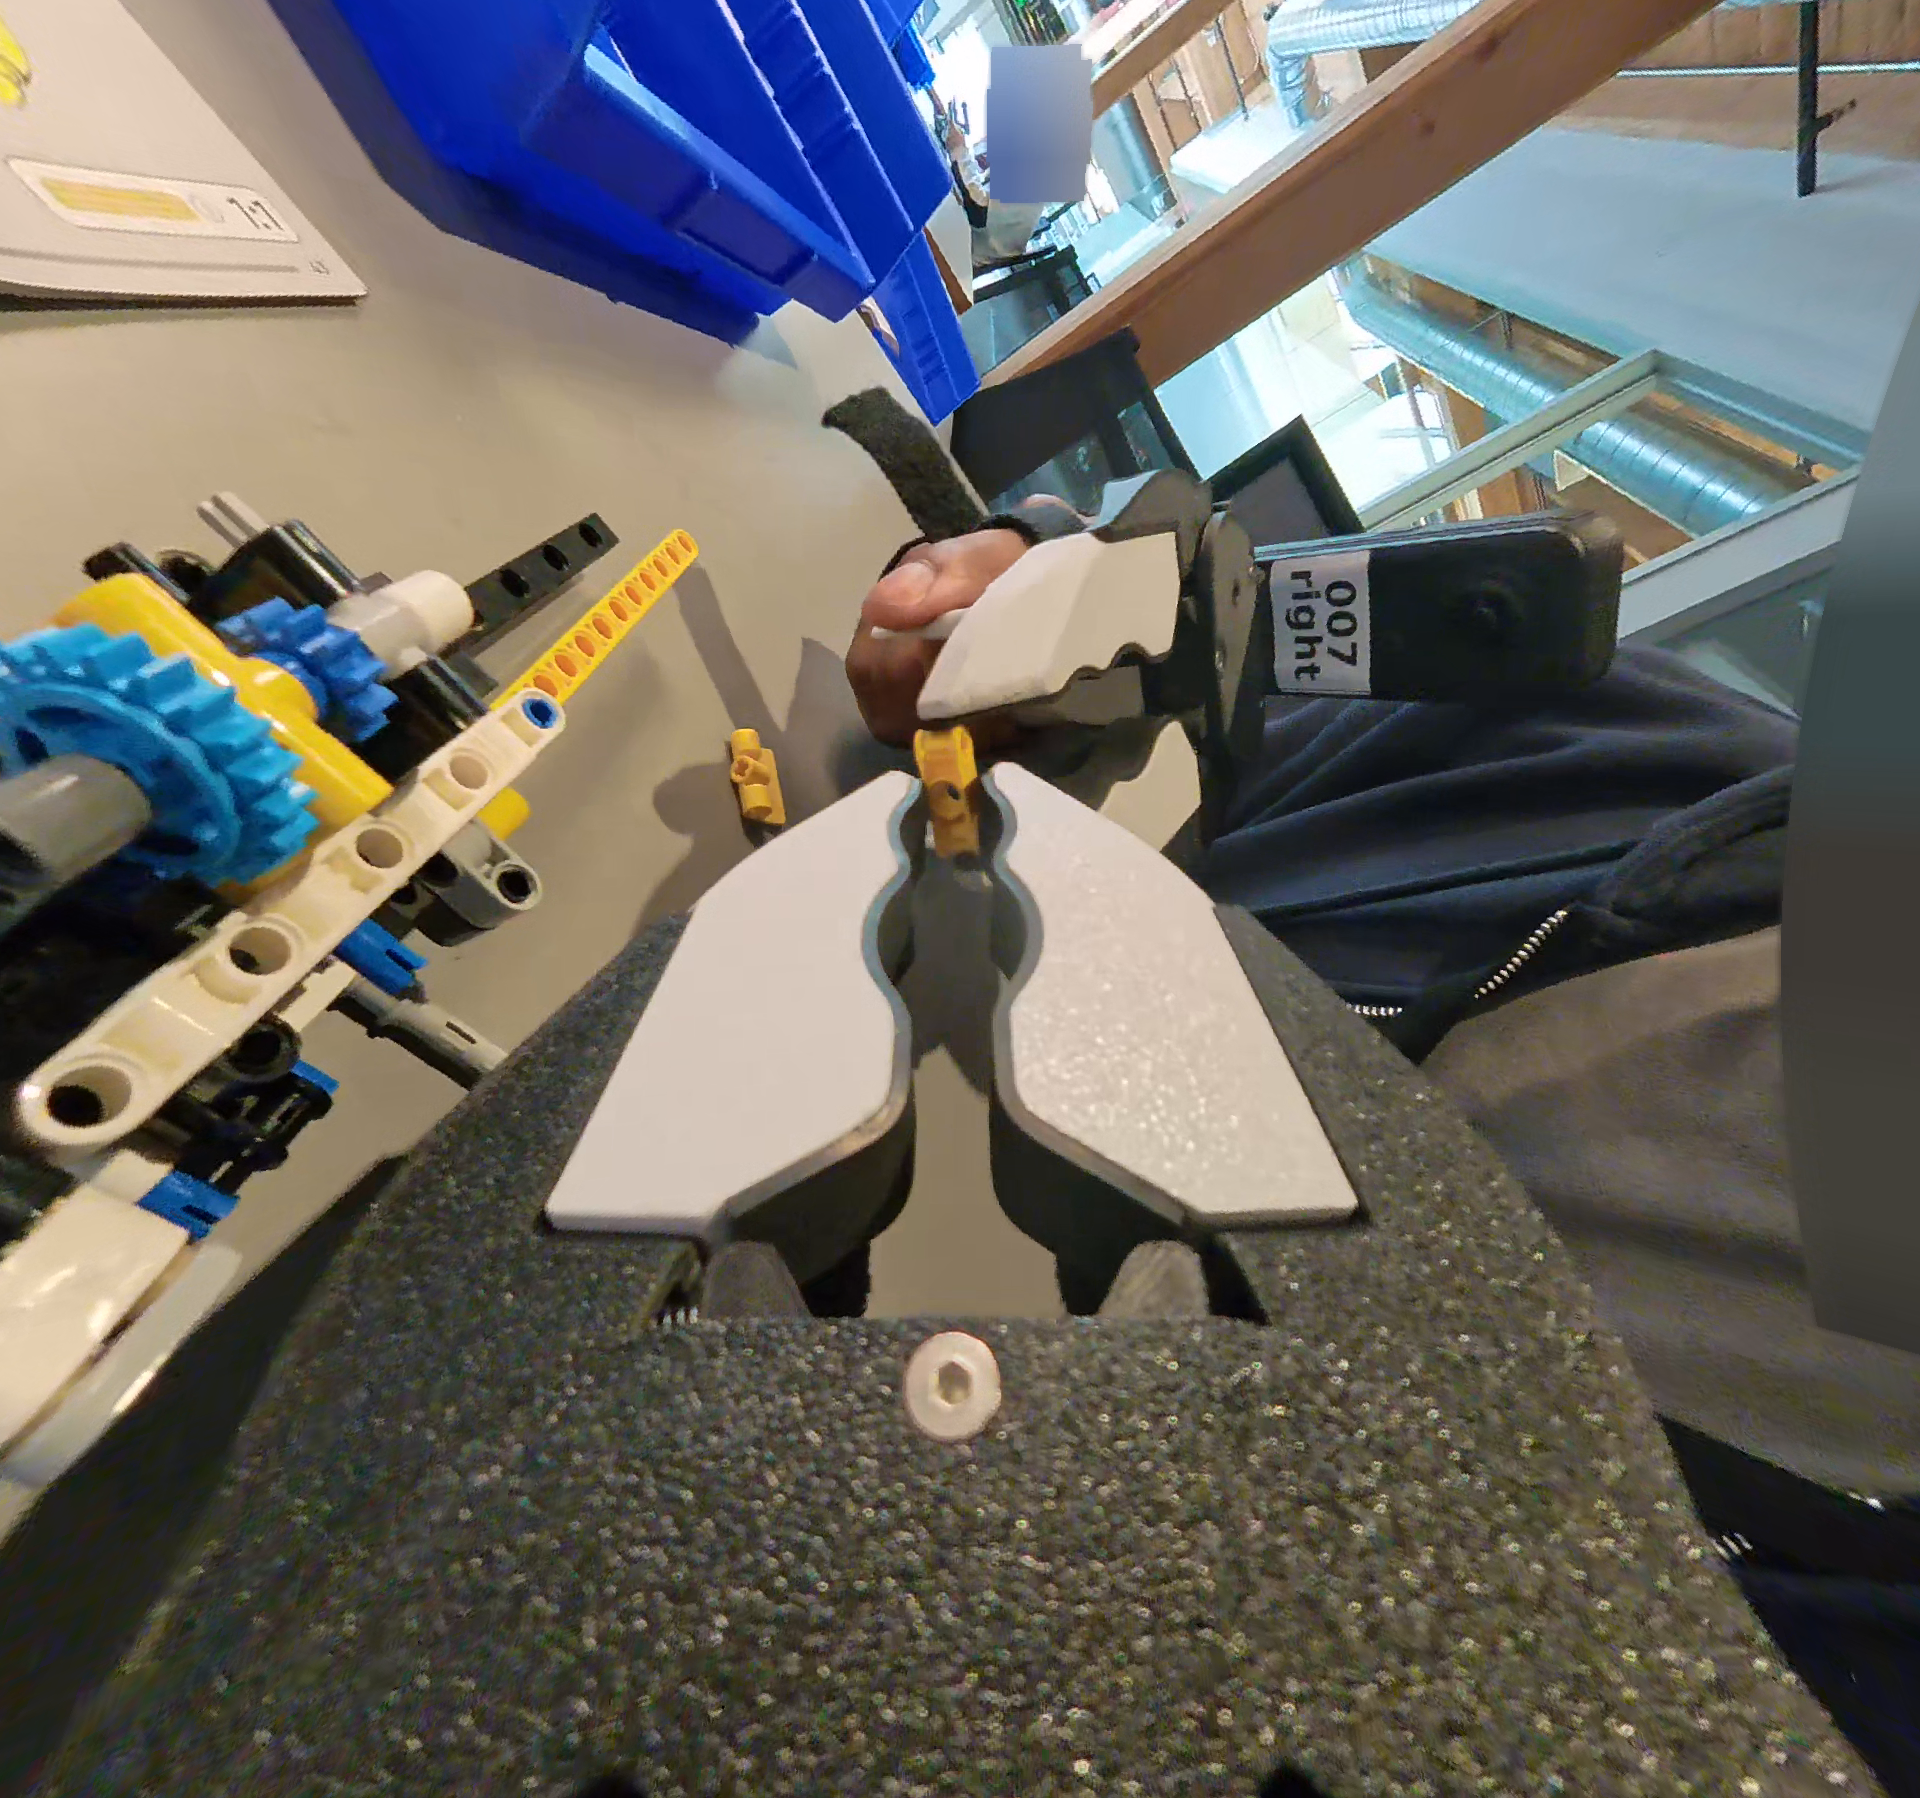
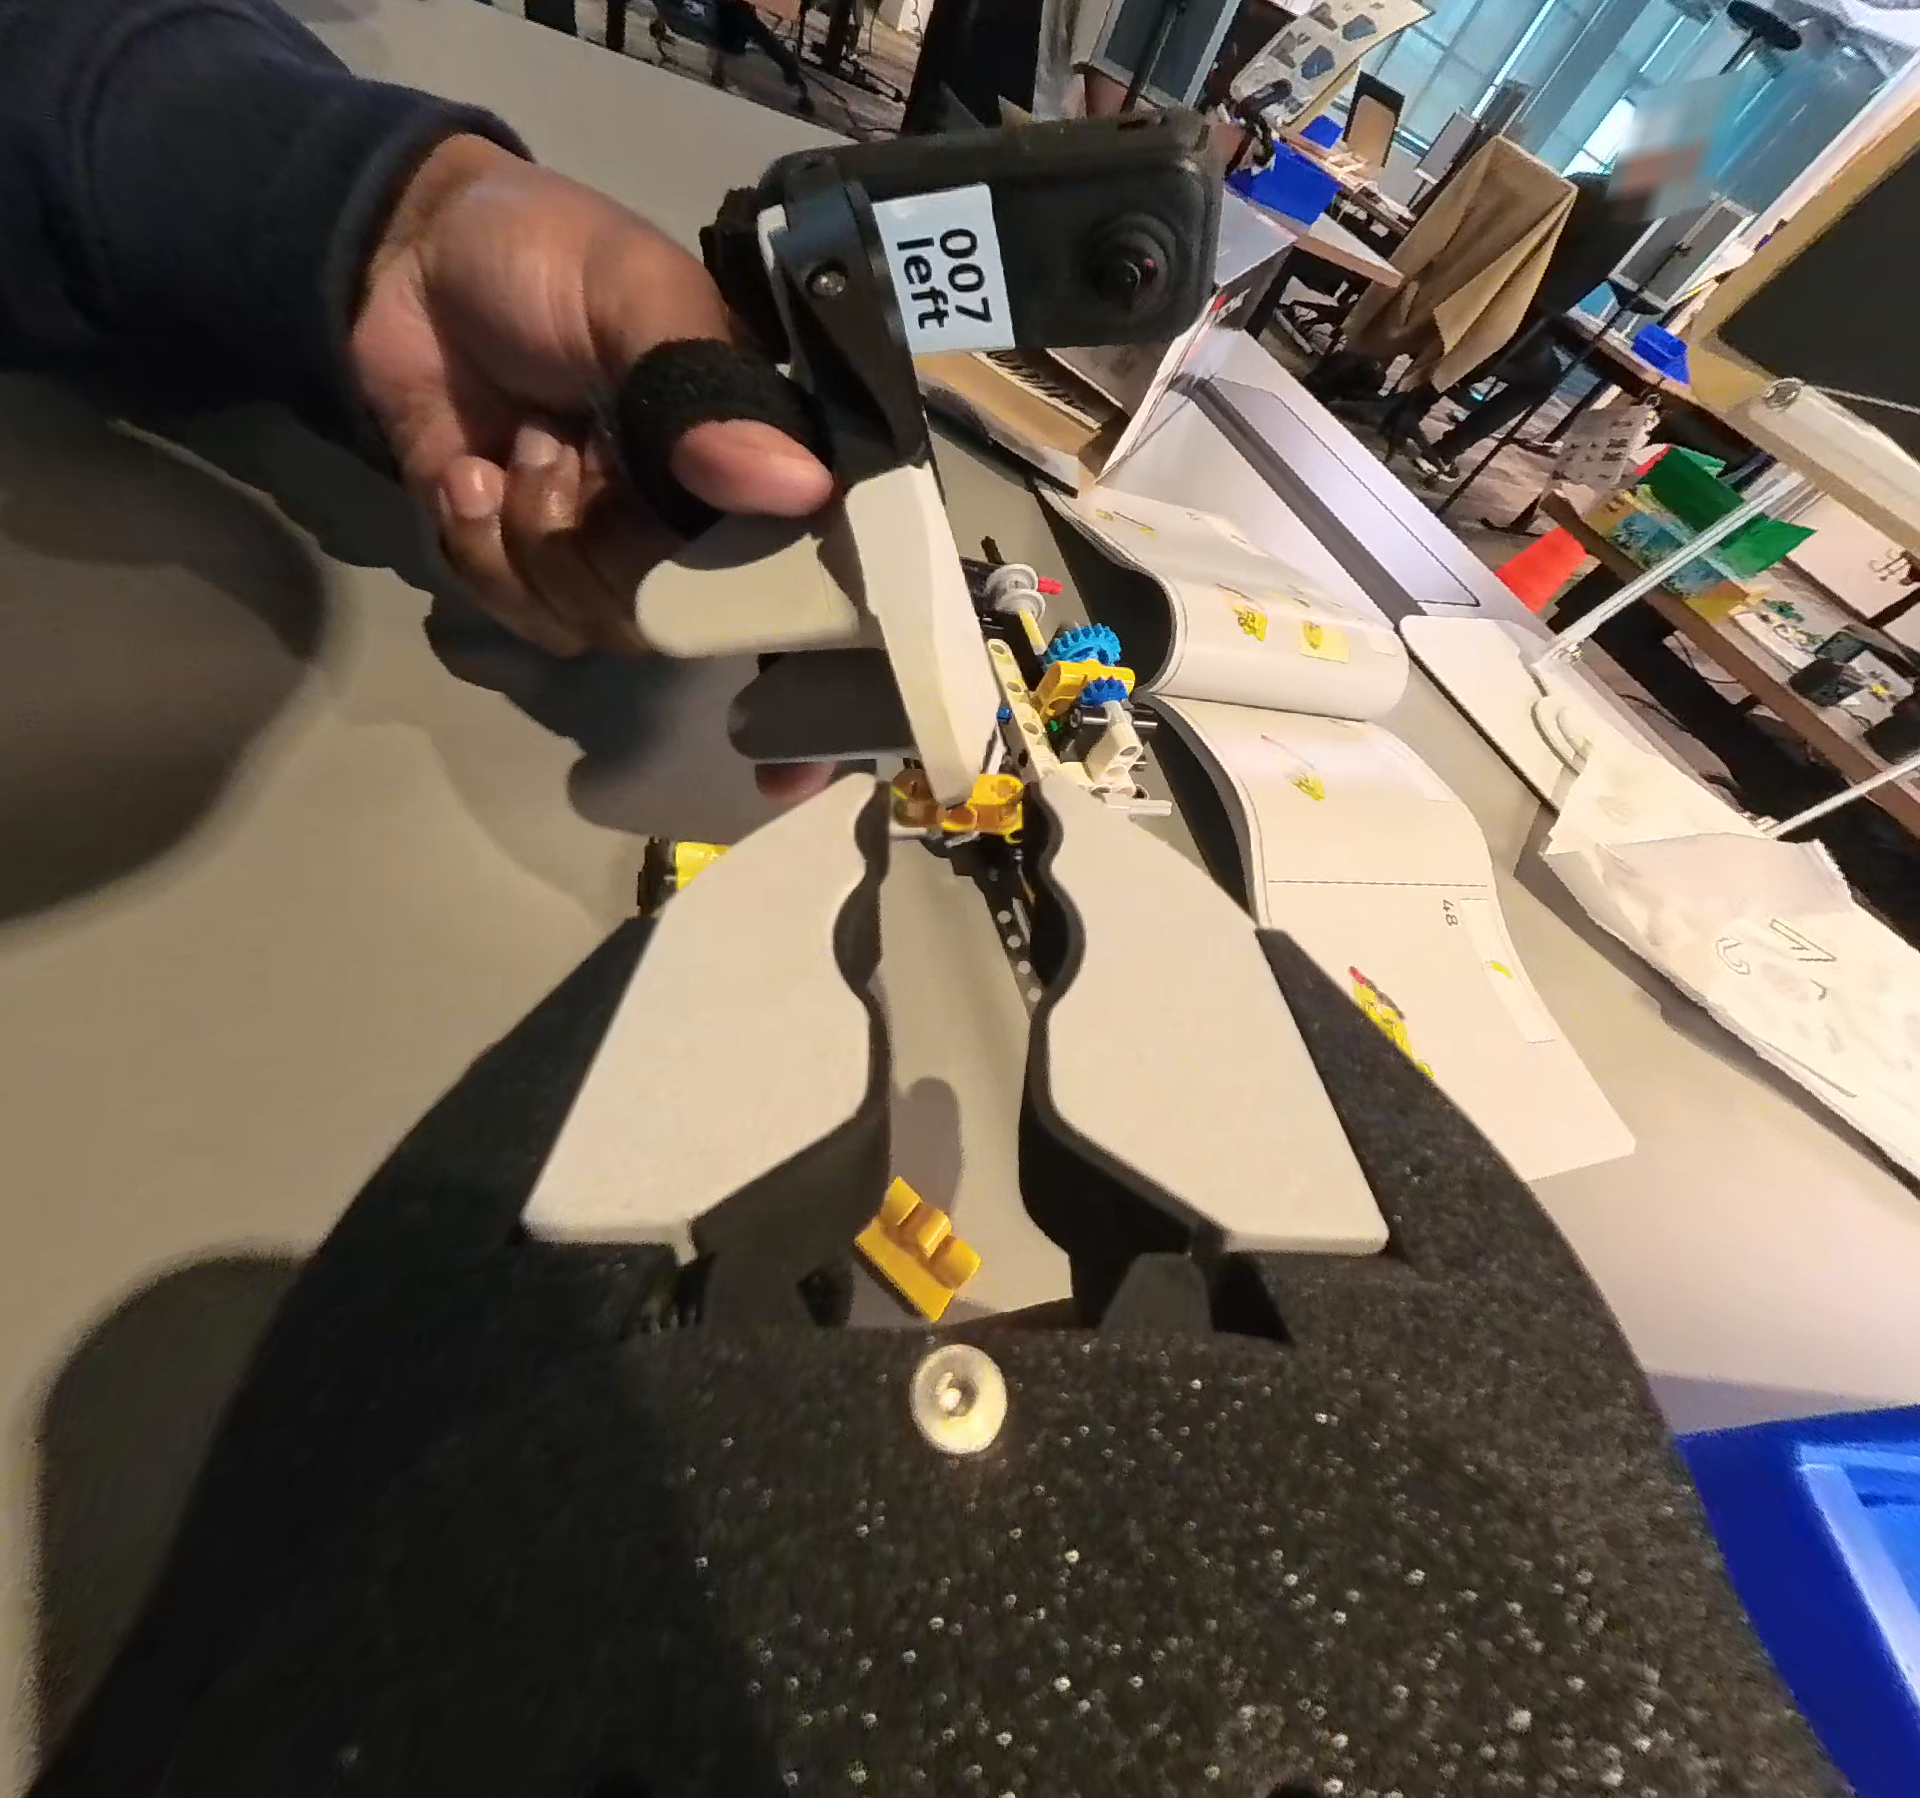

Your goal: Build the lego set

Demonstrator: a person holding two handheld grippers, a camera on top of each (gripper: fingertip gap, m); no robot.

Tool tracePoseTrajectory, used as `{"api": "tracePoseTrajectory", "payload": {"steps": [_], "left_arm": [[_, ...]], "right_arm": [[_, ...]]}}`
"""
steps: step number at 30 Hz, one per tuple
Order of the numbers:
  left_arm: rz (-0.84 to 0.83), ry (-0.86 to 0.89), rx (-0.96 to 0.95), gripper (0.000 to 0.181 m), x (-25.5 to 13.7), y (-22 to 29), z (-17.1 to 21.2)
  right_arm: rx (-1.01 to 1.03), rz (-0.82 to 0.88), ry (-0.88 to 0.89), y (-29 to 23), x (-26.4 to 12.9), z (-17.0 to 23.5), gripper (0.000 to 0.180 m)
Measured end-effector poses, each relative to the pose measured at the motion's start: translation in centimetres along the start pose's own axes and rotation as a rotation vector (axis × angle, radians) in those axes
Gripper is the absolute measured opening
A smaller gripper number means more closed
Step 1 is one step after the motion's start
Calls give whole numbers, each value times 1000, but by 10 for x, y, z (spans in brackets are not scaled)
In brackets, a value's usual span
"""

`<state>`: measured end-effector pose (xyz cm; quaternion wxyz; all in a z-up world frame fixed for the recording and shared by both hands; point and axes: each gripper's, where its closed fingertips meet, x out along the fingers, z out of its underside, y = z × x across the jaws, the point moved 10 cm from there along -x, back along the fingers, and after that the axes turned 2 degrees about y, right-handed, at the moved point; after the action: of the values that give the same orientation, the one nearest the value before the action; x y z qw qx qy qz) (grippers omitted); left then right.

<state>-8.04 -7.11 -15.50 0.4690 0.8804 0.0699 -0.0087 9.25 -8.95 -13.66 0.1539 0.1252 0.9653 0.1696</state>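
My left gripper (image 1: 951, 792) is shut on a small yellow connector (image 1: 948, 808) and holds it above the grey table. My right gripper (image 2: 961, 805) meets it tip to tip, and its fingertips clamp the ends of the same yellow connector (image 2: 961, 811). The right gripper also shows in the left wrist view (image 1: 940, 709), and the left gripper in the right wrist view (image 2: 956, 772). The part-built lego model (image 1: 239, 761), with blue gears, a yellow housing and white beams, lies on the table left of the left gripper. It also shows beyond the grippers in the right wrist view (image 2: 1070, 699).
A second yellow connector (image 1: 756, 777) lies on the table beside the left fingertips. A yellow piece (image 2: 920, 1249) lies under the right gripper. A long yellow beam (image 1: 613, 626) sticks out of the model. Blue bins (image 1: 623, 86) stand behind. An open instruction booklet (image 2: 1351, 813) lies right. My left and right fingertips are right by each other. My left tips are roughly 8 centimetres from the yellow piece (image 2: 920, 1249). It turns up in the left wrist view (image 1: 762, 772) as well.
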Motion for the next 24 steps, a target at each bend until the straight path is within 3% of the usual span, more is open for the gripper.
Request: {"api": "tracePoseTrajectory", "payload": {"steps": [7, 9, 13, 18, 21, 24], "left_arm": [[16, -9, 33, 9, 0, 2, -1], [15, -39, 94, 20, -4, 4, -4], [-102, -175, 409, 36, -18, 10, -7], [-278, -479, 901, 48, -12, 15, 17], [-341, -616, 1011, 50, -5, 8, 30], [-314, -624, 1016, 51, -4, 6, 32]], "right_arm": [[21, -23, 16, 2, -2, 0, 23], [48, -42, 30, 4, -4, 0, 23], [120, -108, 56, 12, -10, 1, 23], [186, -204, 40, 15, -13, 6, 23], [175, -231, 14, 12, -12, 9, 23], [165, -259, -7, 8, -12, 12, 23]]}}
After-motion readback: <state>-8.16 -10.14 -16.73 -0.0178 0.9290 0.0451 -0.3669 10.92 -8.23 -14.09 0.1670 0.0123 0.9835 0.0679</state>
